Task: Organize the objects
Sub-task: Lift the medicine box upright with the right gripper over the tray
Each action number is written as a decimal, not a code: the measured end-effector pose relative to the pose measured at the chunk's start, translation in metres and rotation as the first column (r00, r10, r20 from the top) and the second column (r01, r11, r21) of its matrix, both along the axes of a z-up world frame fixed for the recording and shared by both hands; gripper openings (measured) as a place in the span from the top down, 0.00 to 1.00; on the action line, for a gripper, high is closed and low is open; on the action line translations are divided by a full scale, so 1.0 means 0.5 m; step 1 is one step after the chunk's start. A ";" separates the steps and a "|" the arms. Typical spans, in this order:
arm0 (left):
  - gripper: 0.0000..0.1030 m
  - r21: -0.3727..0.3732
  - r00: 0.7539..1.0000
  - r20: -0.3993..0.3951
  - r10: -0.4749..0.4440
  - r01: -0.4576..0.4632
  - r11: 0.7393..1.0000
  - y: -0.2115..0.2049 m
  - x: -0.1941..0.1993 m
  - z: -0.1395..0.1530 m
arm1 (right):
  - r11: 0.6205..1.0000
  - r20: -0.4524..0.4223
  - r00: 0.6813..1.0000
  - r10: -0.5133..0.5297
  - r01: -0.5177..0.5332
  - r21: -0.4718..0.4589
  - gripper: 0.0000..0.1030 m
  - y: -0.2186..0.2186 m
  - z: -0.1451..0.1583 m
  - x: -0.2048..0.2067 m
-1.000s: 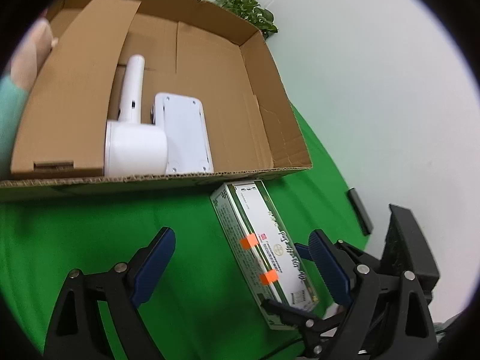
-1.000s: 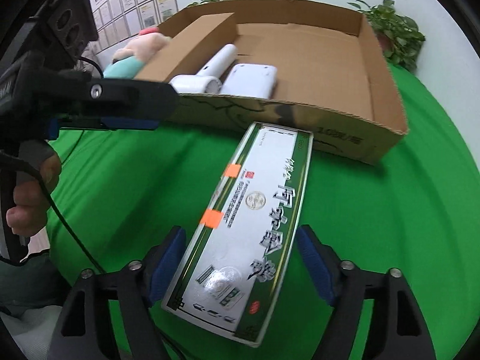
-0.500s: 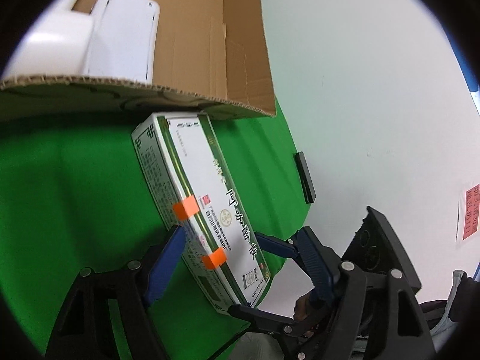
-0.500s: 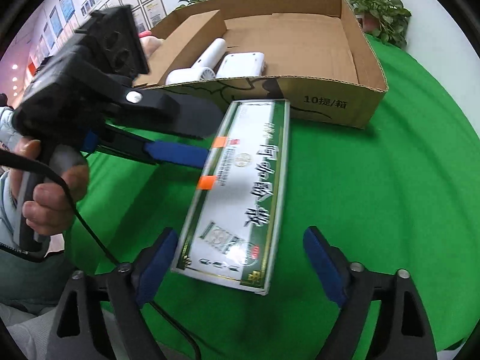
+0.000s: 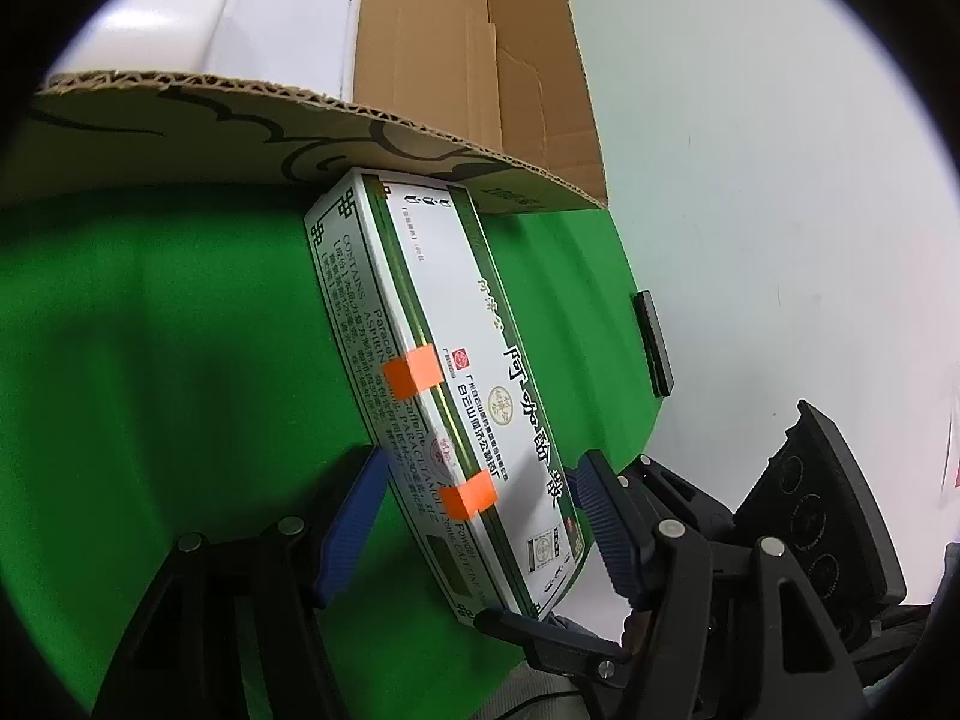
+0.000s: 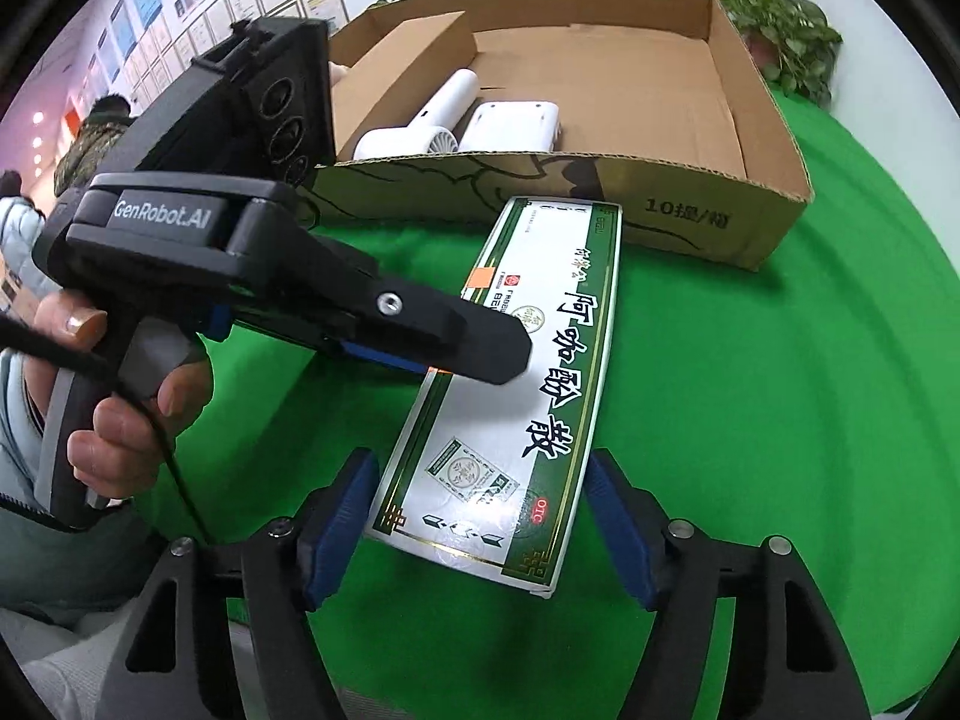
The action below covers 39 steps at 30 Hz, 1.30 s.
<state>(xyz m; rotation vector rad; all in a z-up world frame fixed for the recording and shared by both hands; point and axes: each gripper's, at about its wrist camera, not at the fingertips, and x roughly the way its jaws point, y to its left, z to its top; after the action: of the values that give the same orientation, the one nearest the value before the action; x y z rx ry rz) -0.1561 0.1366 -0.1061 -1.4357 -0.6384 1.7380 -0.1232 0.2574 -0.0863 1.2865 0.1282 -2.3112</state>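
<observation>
Closing both the left tool (image 5: 474, 516) and right tool (image 6: 480, 519), neither yet gripping, around the long medicine box (image 6: 522, 384) lying flat on the green table (image 6: 780, 420) against the carton (image 6: 600, 204), likely for a two-handed lift inside.

Black plastic frames are carrying both grippers, the left gripper (image 5: 474, 516) and right gripper (image 6: 480, 516) wearing ribbed blue pads and silver screws. White "GenRobot.AI" lettering is showing at left, a black cable trailing past a grey handle.
</observation>
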 end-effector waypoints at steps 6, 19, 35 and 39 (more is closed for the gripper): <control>0.38 0.013 1.000 0.014 0.006 -0.006 1.000 -0.010 0.019 -0.004 | 0.997 0.022 1.000 -0.008 0.010 -0.078 0.36 0.022 -0.003 0.014; 0.53 0.033 0.999 0.029 0.015 -0.016 0.999 -0.017 0.062 -0.013 | 0.981 0.017 0.999 0.038 -0.034 -0.190 0.38 0.016 0.010 0.032; 0.62 -0.043 0.943 -0.331 0.042 -0.059 0.997 -0.026 0.106 0.212 | 0.977 -0.246 0.968 -0.048 -0.006 -0.214 0.44 0.000 0.148 0.007; 0.62 -0.056 0.899 -0.436 0.034 -0.065 0.996 -0.030 0.099 0.293 | 0.973 -0.329 0.942 -0.067 -0.012 -0.231 0.44 -0.003 0.212 -0.017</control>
<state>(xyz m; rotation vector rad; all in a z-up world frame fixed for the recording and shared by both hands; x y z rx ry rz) -0.1066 0.1218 0.0404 -1.0237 -0.3763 2.0517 -0.1316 0.2557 0.0196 0.7800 -0.0457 -2.4666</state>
